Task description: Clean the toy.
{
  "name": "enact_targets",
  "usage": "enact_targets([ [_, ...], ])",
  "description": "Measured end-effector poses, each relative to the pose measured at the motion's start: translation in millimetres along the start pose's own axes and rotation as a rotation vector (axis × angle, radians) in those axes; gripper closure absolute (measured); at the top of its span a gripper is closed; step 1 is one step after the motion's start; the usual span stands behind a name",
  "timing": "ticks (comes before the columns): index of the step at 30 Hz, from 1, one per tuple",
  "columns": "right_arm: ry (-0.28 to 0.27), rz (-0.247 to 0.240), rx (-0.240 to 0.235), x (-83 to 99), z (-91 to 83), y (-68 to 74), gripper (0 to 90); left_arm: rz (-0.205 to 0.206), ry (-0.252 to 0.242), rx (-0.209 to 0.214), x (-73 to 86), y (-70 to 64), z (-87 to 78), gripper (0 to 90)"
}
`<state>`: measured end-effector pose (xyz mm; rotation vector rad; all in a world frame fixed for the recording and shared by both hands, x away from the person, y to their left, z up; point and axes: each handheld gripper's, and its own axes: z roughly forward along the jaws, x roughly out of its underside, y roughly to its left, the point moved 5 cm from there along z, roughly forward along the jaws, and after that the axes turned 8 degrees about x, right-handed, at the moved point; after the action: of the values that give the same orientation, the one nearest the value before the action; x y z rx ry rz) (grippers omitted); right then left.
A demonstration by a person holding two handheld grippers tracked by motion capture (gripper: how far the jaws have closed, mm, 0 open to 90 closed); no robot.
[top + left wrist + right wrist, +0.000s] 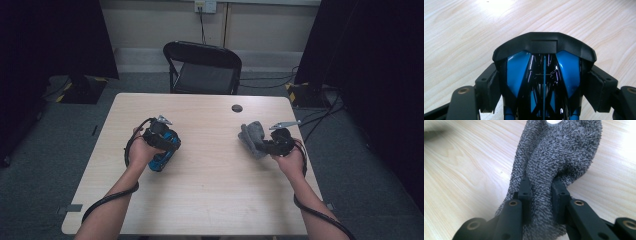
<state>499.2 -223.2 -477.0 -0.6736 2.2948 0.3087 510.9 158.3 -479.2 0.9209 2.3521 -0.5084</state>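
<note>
At left centre of the high view, the left tongs point(167, 145) are clamped on a blue and black object point(161, 159), glossy and shell-like; what it is cannot be told. Its long axis is seen running from lower left to upper right in that frame, just above the desk point(210, 200). In the left gripper view the object point(544, 75) is held by both jaws at its flanks, its long axis running up the frame and its black curved end pointed toward the top edge.

At right centre of the high view, the right tongs point(260, 145) are clenched on a grey terry cloth point(251, 135), which is bunched and stretched toward the upper left. In the right gripper view the cloth point(564, 152) is pinched between the jaws and extended upward.

The desk is of pale wood grain, with a dark round cap point(237, 108) near its far edge. Beyond it, a black folding chair point(202, 67) is seen on grey carpet point(55, 145), with dark curtains point(50, 35) at both sides.
</note>
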Motion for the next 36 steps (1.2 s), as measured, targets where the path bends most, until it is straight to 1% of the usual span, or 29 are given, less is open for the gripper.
enact_targets([
  [8,0.018,0.014,0.032,10.2,5.9,-10.7,73.0,0.004,0.007,-0.001,-0.5,1.3,6.3,25.3],
  [10,0.022,0.020,0.028,11.7,6.8,-12.1,73.0,0.005,0.011,0.001,-0.4,1.7,8.7,25.4],
  [14,0.030,0.016,0.035,14.9,8.1,-15.3,72.8,0.014,0.021,0.005,-0.2,1.4,14.2,25.3],
  [17,0.029,0.023,0.036,16.8,8.8,-17.4,72.8,0.017,0.024,0.005,0.1,1.5,17.3,25.3],
  [22,0.031,0.027,0.039,19.0,10.1,-19.2,72.2,0.002,0.023,0.009,0.8,3.2,22.3,25.3],
  [24,0.040,0.021,0.046,19.5,10.8,-19.6,71.8,0.003,0.029,0.003,1.2,4.1,24.5,25.3],
  [26,0.037,0.022,0.045,19.3,11.3,-19.7,71.5,0.005,0.035,0.002,1.7,4.7,26.3,25.3],
  [29,0.036,0.026,0.050,19.5,12.3,-20.7,71.2,-0.005,0.043,0.009,2.6,5.9,29.5,25.3],
  [31,0.039,0.025,0.052,20.0,12.8,-21.4,71.1,0.001,0.052,0.004,2.9,6.8,31.0,25.3],
  [36,0.042,0.025,0.057,21.7,14.5,-23.2,71.0,-0.016,0.051,0.005,4.1,7.4,36.6,25.3],
])
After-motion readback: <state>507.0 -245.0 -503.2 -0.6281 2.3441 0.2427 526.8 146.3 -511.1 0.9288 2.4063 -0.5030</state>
